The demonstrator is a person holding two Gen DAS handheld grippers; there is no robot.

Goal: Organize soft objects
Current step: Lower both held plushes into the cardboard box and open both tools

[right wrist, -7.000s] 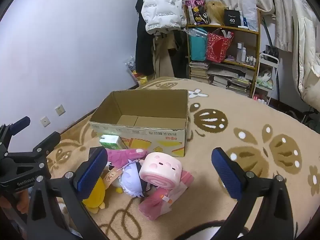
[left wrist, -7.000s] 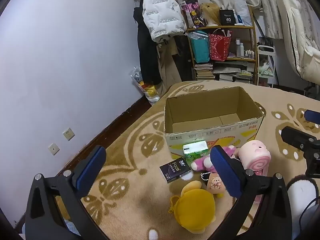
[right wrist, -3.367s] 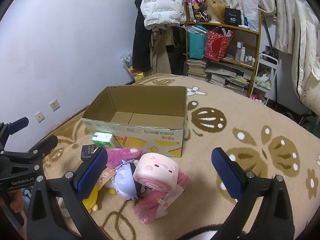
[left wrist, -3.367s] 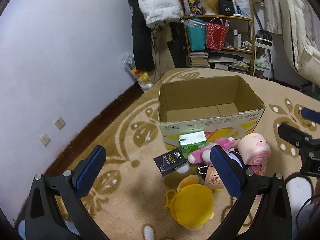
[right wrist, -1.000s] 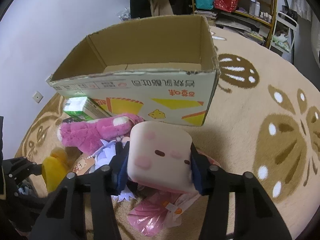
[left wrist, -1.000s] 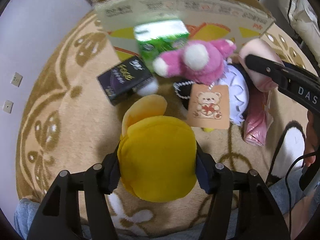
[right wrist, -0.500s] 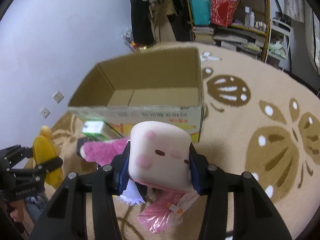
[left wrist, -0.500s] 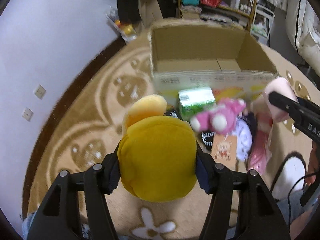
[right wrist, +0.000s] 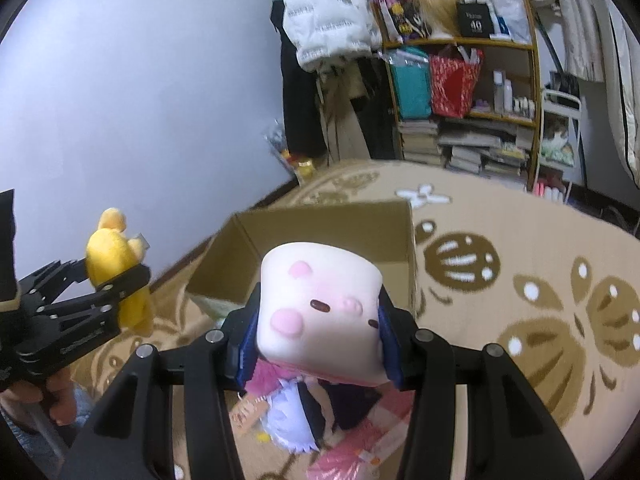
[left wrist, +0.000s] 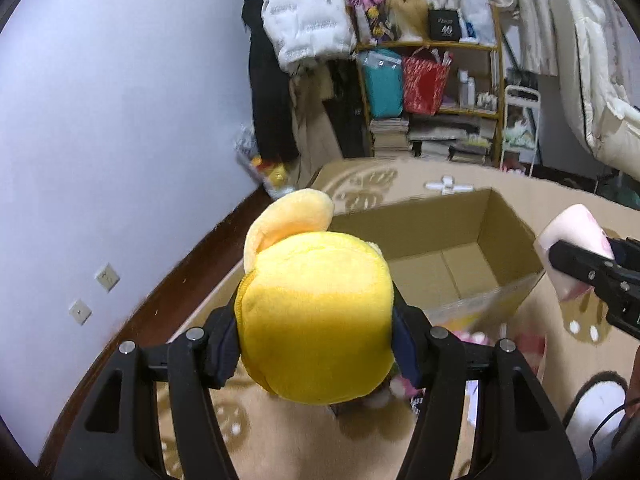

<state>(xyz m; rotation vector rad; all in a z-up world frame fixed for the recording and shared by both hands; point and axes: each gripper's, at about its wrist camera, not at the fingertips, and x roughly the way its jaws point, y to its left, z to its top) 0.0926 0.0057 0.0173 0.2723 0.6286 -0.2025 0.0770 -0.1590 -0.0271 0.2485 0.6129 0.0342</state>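
My left gripper [left wrist: 314, 344] is shut on a yellow plush toy [left wrist: 316, 316] and holds it in the air just before the open cardboard box [left wrist: 440, 236]. The toy also shows in the right wrist view [right wrist: 116, 272]. My right gripper [right wrist: 318, 332] is shut on a pink-and-white square plush [right wrist: 320, 312], lifted near the box [right wrist: 332, 236]. That plush shows at the right edge of the left wrist view [left wrist: 572, 240]. The box looks empty inside.
A purple-and-white doll [right wrist: 292, 416] with a card tag, a pink plush and a pink plastic bag [right wrist: 348, 452] lie on the patterned rug [right wrist: 520, 280] below. A cluttered shelf [right wrist: 460, 92] and hanging coats stand behind the box. A wall is on the left.
Both grippers closed on their toys about a second ago and have lifted them off the rug, up toward the box opening.
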